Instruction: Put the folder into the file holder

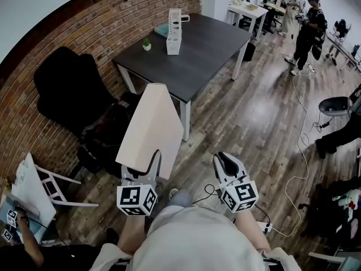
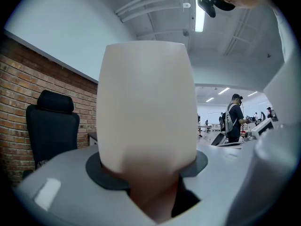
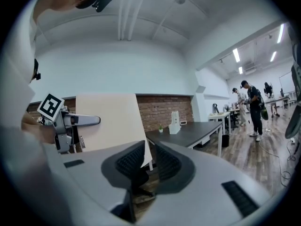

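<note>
My left gripper is shut on the bottom edge of a cream folder, which stands upright and tilts away from me. In the left gripper view the folder fills the middle, clamped between the jaws. My right gripper hangs beside it to the right, its jaws a narrow gap apart with nothing between them. From the right gripper view the folder and the left gripper show at the left. A white file holder stands on the far dark table, well ahead of both grippers.
A black office chair stands against the brick wall on the left, with a white chair nearer to me. A small potted plant sits beside the file holder. People stand at the far right, and a cable trails over the wooden floor.
</note>
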Demonstrator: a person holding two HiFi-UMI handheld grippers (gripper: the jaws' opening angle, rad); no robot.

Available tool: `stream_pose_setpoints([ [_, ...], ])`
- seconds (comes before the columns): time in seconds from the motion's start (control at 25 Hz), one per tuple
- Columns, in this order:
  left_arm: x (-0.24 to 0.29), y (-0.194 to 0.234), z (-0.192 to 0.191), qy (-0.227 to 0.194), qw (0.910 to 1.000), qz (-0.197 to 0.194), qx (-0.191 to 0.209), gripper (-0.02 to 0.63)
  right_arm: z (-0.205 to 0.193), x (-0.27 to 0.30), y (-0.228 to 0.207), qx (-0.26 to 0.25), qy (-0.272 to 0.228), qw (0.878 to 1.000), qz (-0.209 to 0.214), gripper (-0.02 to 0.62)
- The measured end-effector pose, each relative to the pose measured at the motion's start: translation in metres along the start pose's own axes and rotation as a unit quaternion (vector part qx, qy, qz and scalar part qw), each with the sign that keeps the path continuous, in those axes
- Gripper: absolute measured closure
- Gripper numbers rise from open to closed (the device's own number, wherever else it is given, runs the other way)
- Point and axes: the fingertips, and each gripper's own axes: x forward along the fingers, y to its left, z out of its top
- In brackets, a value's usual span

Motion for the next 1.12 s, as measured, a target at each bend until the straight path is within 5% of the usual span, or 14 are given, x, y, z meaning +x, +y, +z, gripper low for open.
stream_pose_setpoints([
  [0.44,0.032,0.003,0.013,-0.007,0.9999,-0.007,-0.002,0.336,-0.005,0.020,-0.020,0.025,0.010,1.000,0.011,0.311],
  [0.8,0.122,0.020,0.023,-0.019,0.9997,-0.011,-0.006,0.336,-0.006,0.086,-0.077,0.045,0.025,0.999,0.009,0.242],
  [1.12,0.228,0.053,0.038,-0.014,0.9997,-0.017,-0.011,0.336,0.033,0.183,-0.132,0.058,0.004,0.998,0.005,0.227],
])
